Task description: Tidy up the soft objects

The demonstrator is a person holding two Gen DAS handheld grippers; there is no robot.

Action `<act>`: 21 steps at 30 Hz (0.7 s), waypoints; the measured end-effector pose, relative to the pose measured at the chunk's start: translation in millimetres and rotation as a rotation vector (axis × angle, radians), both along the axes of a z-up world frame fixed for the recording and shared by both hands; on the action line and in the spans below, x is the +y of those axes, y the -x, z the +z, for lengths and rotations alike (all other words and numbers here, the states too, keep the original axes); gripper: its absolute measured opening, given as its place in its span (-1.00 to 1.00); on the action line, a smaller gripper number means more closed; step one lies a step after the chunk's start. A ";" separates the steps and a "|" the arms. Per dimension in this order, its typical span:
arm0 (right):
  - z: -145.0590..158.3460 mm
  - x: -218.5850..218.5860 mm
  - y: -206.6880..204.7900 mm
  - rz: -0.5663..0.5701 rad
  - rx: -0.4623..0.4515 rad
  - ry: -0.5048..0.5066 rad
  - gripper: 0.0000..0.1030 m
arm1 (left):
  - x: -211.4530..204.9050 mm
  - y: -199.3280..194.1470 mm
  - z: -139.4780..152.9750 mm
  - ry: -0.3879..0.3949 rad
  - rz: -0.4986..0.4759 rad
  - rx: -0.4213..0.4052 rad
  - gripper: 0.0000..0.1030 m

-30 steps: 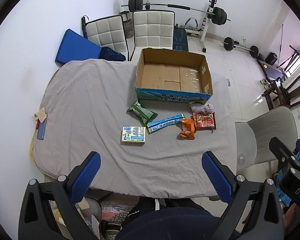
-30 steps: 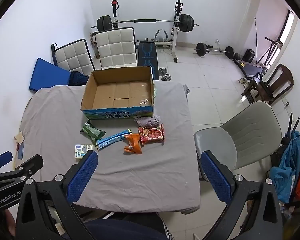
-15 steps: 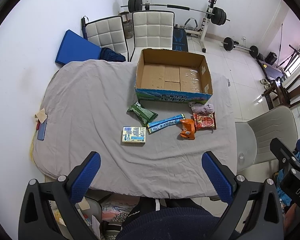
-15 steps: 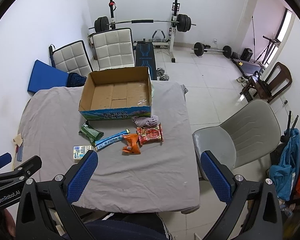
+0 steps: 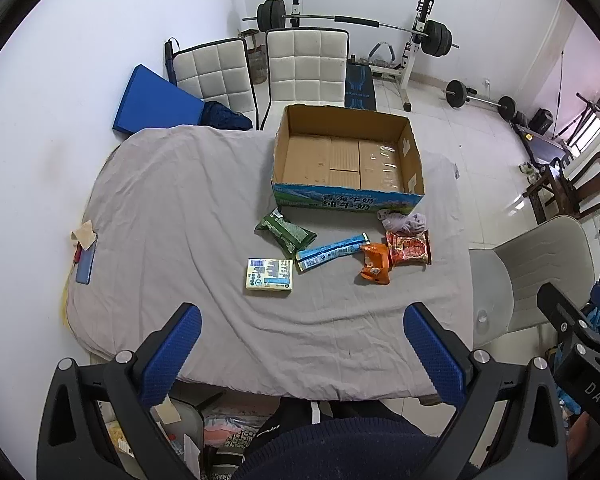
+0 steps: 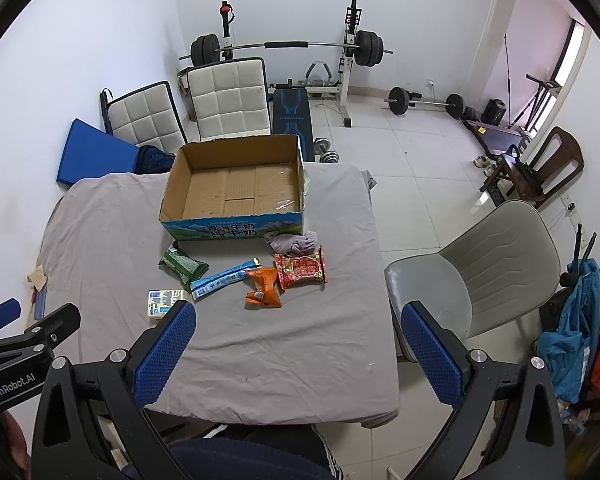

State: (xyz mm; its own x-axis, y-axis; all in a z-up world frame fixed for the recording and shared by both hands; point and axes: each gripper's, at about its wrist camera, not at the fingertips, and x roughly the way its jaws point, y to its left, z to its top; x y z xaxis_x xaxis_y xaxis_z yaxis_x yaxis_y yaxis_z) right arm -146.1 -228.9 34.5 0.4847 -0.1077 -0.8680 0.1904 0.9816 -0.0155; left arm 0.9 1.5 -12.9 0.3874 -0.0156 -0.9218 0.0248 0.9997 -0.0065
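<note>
We hold the left gripper and right gripper spread wide, grasping nothing, above the table. Left to right lie a yellow box, green packet, blue tube, orange pouch, red packet and crumpled cloth, before the empty cardboard box.

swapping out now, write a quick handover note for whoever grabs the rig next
Left claw: open, holding nothing, above the near table edge.
Right claw: open, holding nothing, also hovering there.
Open cardboard box at the far side of the grey-sheeted table has nothing in it.
In front of it lie the crumpled lilac cloth, red snack packet, orange packet, long blue packet, green packet and flat yellow-blue pack.
Done: nothing yet. Left: sorting all six, presumably into the box.
</note>
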 end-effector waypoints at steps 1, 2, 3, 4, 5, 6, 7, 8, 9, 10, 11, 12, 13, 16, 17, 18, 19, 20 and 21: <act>0.5 0.2 0.5 0.000 -0.001 0.001 1.00 | -0.5 0.5 -0.3 0.000 0.000 -0.002 1.00; 1.5 0.9 1.3 0.001 -0.002 0.000 1.00 | -0.3 0.8 0.0 -0.002 0.000 -0.003 1.00; 1.7 1.3 1.0 0.001 -0.002 0.001 1.00 | 0.0 1.9 -0.3 -0.002 0.001 -0.004 1.00; 1.7 1.3 1.0 0.001 -0.002 0.003 1.00 | 0.0 1.7 -0.2 -0.001 0.001 -0.003 1.00; 2.2 1.5 1.4 0.002 -0.002 0.001 1.00 | -0.1 1.8 0.0 -0.001 0.001 -0.004 1.00; 2.4 1.5 1.5 0.002 -0.002 0.000 1.00 | 0.1 1.6 0.0 -0.002 0.000 -0.004 1.00; 2.6 2.0 1.5 0.002 -0.003 0.002 1.00 | 0.2 1.3 0.2 -0.002 0.000 -0.004 1.00; 3.0 2.7 1.7 0.004 -0.004 0.002 1.00 | 0.3 1.3 0.6 -0.003 0.000 -0.006 1.00; 3.2 2.7 1.9 0.004 -0.004 0.001 1.00 | 0.7 1.7 0.4 -0.004 0.000 -0.007 1.00; 4.2 3.3 2.1 0.005 -0.005 0.001 1.00 | 0.6 2.2 0.9 -0.004 0.000 -0.010 1.00; 5.7 3.2 1.9 0.007 -0.006 0.001 1.00 | 0.8 2.4 1.2 -0.004 0.000 -0.011 1.00; 6.9 3.8 2.0 0.009 -0.007 0.001 1.00 | 1.0 3.0 2.2 -0.004 0.001 -0.013 1.00; 6.9 3.8 2.1 0.011 -0.008 0.001 1.00 | 1.0 3.2 2.6 -0.004 0.002 -0.014 1.00; 8.5 3.2 1.4 0.014 -0.010 -0.002 1.00 | 1.2 2.7 2.9 -0.005 0.000 -0.013 1.00; 8.6 3.1 1.3 0.014 -0.010 -0.002 1.00 | 1.4 2.6 3.4 -0.005 0.000 -0.015 1.00; 8.4 3.5 1.4 0.014 -0.011 -0.001 1.00 | 1.5 2.4 3.1 -0.004 0.000 -0.014 1.00; 9.4 3.6 1.0 0.014 -0.013 0.000 1.00 | 1.9 2.4 3.4 -0.004 0.000 -0.015 1.00; 9.0 3.1 0.7 0.015 -0.014 -0.001 1.00 | 1.8 2.7 4.5 -0.005 0.000 -0.017 1.00; 9.1 3.2 0.8 0.015 -0.014 -0.001 1.00 | 2.0 2.6 5.0 -0.005 -0.001 -0.017 1.00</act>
